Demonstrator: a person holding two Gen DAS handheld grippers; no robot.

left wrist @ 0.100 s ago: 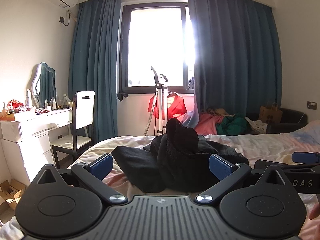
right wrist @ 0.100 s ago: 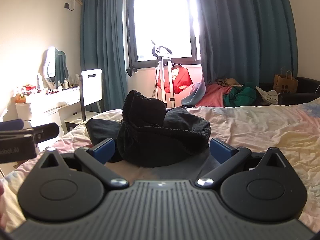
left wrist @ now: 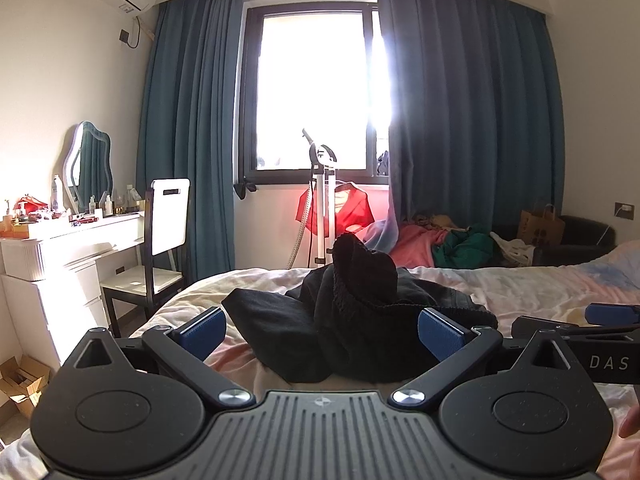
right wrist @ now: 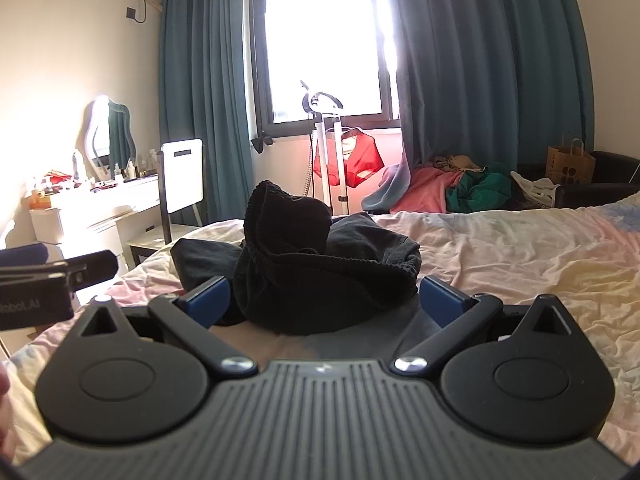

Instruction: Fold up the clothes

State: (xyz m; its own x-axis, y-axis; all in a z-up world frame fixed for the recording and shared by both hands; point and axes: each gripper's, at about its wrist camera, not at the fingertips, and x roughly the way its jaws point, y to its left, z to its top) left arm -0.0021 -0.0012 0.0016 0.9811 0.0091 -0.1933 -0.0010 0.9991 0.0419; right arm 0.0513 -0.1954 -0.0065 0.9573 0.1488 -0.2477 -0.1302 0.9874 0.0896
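A heap of black clothes (left wrist: 352,312) lies crumpled on the bed (left wrist: 520,284), one knitted piece sticking up at its top. My left gripper (left wrist: 322,332) stands open just in front of the heap, its blue pads (left wrist: 202,330) wide apart and touching nothing. In the right wrist view the same black heap (right wrist: 316,268) sits straight ahead. My right gripper (right wrist: 324,300) is open too, level with the heap's near edge, with nothing gripped. Each gripper shows at the edge of the other's view.
A white dressing table (left wrist: 72,248) with a mirror and a chair (left wrist: 160,240) stand left of the bed. A garment steamer stand (left wrist: 322,200) with a red top is under the window. Coloured clothes (left wrist: 448,240) and a paper bag (left wrist: 540,224) lie at the back right.
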